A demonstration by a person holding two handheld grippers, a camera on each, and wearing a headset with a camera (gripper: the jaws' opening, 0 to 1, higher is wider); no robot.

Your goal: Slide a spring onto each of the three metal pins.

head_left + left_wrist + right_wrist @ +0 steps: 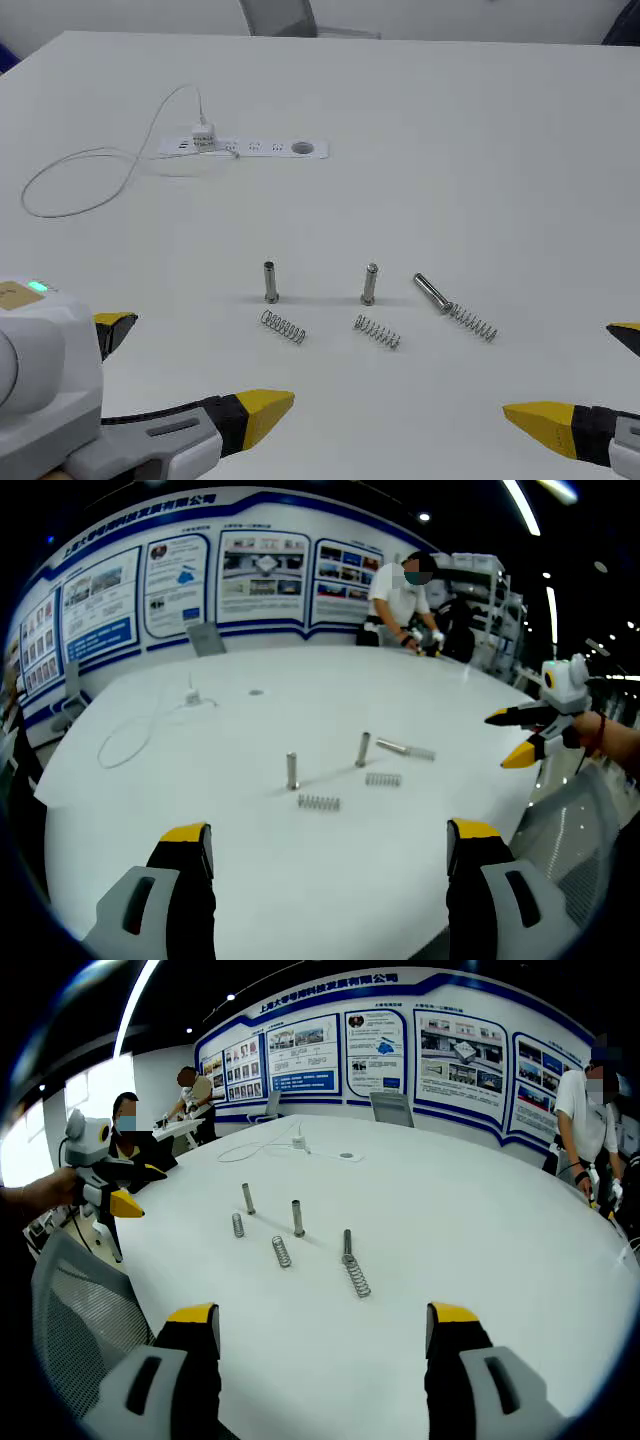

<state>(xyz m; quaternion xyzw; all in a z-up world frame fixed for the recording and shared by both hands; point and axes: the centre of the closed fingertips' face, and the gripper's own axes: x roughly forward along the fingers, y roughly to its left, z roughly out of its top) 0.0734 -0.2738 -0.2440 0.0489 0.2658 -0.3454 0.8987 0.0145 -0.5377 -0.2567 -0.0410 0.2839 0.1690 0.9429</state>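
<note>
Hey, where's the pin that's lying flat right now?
In the head view the lying pin is rightmost in the row, just right of the middle upright pin, with a spring at its near end.

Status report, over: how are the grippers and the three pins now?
Open, empty: left gripper, right gripper. Upright: left pin, middle pin; third pin lying flat. Three springs loose on table. Power strip far behind, no obstacle.

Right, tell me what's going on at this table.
A person holds the left gripper and right gripper open over the white table, gripping nothing. The left pin and middle pin stand upright; the right pin lies on its side. The left spring, middle spring and right spring lie loose by them, none on a pin yet.
</note>
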